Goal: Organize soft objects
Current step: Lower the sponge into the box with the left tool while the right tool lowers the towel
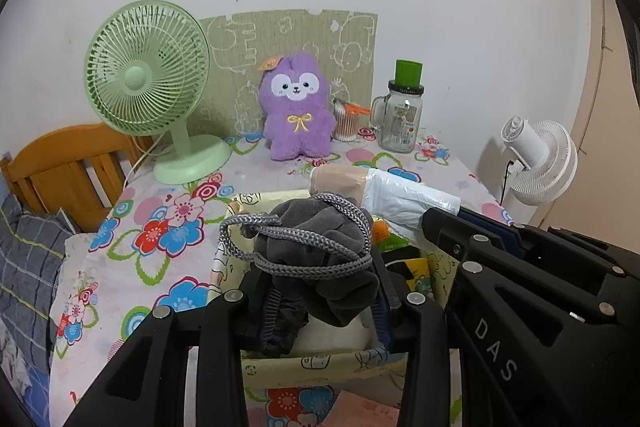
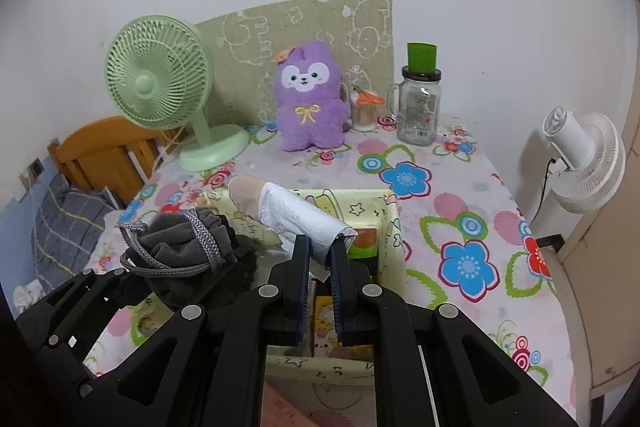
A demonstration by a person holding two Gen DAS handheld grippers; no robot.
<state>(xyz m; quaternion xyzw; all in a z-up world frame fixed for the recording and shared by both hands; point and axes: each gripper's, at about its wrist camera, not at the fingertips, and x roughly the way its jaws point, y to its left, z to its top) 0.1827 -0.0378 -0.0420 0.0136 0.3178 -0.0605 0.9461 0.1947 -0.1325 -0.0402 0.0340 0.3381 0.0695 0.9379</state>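
Observation:
My left gripper (image 1: 326, 291) is shut on a dark grey drawstring pouch (image 1: 320, 251) with a grey braided cord, held over the left part of a pale yellow cartoon-print storage box (image 1: 320, 367). My right gripper (image 2: 320, 247) is shut on a roll of white plastic bags (image 2: 298, 217) with a beige taped end, held over the same box (image 2: 384, 227). The pouch also shows at the left of the right wrist view (image 2: 180, 247). A purple plush toy (image 1: 296, 111) sits upright at the back of the table.
A green desk fan (image 1: 148, 83) stands at the back left. A cotton swab jar (image 1: 346, 123) and a glass mug jar with a green cup on top (image 1: 402, 115) stand at the back right. A white fan (image 2: 584, 155) stands off the table's right edge. A wooden headboard (image 1: 68, 163) is left.

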